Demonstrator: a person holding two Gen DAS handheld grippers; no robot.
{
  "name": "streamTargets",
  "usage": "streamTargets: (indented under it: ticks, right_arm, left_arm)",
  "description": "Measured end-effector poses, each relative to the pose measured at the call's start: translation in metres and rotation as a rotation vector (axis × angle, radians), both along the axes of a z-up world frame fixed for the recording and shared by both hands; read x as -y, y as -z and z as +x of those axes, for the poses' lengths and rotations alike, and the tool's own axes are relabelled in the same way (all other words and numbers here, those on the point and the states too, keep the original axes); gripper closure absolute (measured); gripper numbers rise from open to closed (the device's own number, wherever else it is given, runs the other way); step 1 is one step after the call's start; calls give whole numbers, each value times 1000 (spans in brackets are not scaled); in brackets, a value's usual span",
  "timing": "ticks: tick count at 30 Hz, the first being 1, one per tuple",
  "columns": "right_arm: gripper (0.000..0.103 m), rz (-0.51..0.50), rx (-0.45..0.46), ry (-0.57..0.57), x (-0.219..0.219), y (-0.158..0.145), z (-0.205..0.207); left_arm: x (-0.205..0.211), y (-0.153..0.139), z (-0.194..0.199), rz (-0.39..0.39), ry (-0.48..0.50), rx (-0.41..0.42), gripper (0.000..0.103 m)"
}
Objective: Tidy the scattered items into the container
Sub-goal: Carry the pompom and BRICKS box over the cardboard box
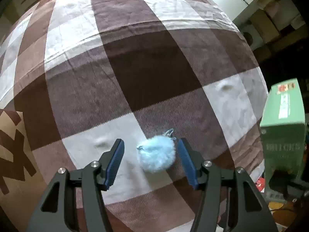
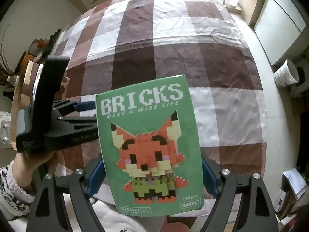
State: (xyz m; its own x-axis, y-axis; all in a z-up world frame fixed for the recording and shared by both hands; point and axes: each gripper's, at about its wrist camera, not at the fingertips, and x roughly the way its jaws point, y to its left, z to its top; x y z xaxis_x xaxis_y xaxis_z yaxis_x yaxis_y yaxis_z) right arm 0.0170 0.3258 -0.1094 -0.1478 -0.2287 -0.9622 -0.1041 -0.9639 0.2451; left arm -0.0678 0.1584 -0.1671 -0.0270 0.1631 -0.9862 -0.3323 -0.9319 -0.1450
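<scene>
Holding: right tongs (image 2: 152,174) clamp a green box (image 2: 149,145) by its two long sides, blue pads pressed on the lower half
Left tongs (image 1: 150,159): open, pointing down at the bed; pale blue pompom (image 1: 156,154) lies on the checked blanket (image 1: 135,67) betw the pads, left pad clear of it, right pad right at the fluff, can't tell if touching
Only in left view: pompom w/ small loop at its upper right; box seen side-on at far right, off the blanket edge; cardboard carton (image 1: 13,154) w/ brown print at left edge
Only in right view: box front; left tongs seen from the side, in a hand (image 2: 36,159) w/ patterned fleecy sleeve (image 2: 13,189); white patterned bin (image 2: 285,74) on floor at right
Writing: "BRICKS", "MAKE A WISE LIFE", "134pcs", "DMXC", "C1027", "14+"; pixel-brick fox pic, orange, green shirt
Box axis: long axis runs along the tongs, title end away from cam, front face to cam, leaning slightly left
</scene>
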Motion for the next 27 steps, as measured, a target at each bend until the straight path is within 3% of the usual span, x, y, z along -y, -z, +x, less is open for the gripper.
streamTargets:
  ticks: [2, 6, 12, 27]
  right_arm:
    - [17, -2, 5, 5, -1, 1, 0]
    - [17, 5, 1, 6, -1, 0, -1]
    - [17, 17, -14, -7, 3, -8, -5]
    - [17, 58, -79, -100, 45, -57, -11]
  left_arm:
    - [-7, 7, -6, -12, 6, 19, 49]
    - [-7, 9, -3, -7, 9, 30, 72]
    - [0, -9, 3, 19, -11, 25, 73]
    - [32, -117, 41, 53, -47, -84, 73]
